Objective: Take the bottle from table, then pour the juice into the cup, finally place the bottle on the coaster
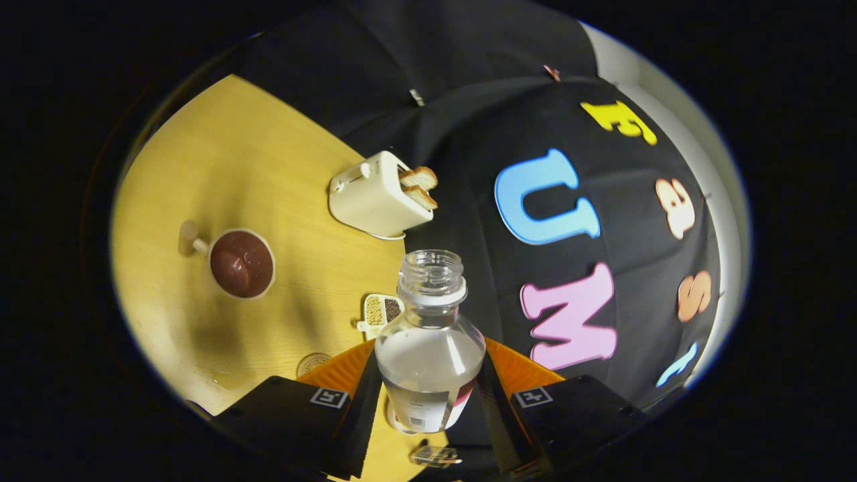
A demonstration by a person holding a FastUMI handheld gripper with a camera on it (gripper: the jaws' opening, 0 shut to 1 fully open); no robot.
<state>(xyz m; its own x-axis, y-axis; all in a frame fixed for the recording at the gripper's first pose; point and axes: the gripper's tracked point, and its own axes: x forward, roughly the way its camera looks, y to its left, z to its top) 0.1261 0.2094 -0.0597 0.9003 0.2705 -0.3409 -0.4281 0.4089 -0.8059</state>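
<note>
A clear, uncapped plastic bottle [429,335] stands between my two fingers, and my gripper [428,391] is shut on its lower body. The bottle holds clear liquid and is lifted above the wooden table [248,174], with the whole view rolled to one side. The cup [242,263], white outside and dark inside with a handle, sits on the table well beyond my left finger. A round coaster [312,363] lies on the table close to that same finger, partly hidden by it.
A white toaster [378,195] with two bread slices stands further back on the table by the black cloth wall. A small divided dish [379,312] of grains sits just behind the bottle's shoulder.
</note>
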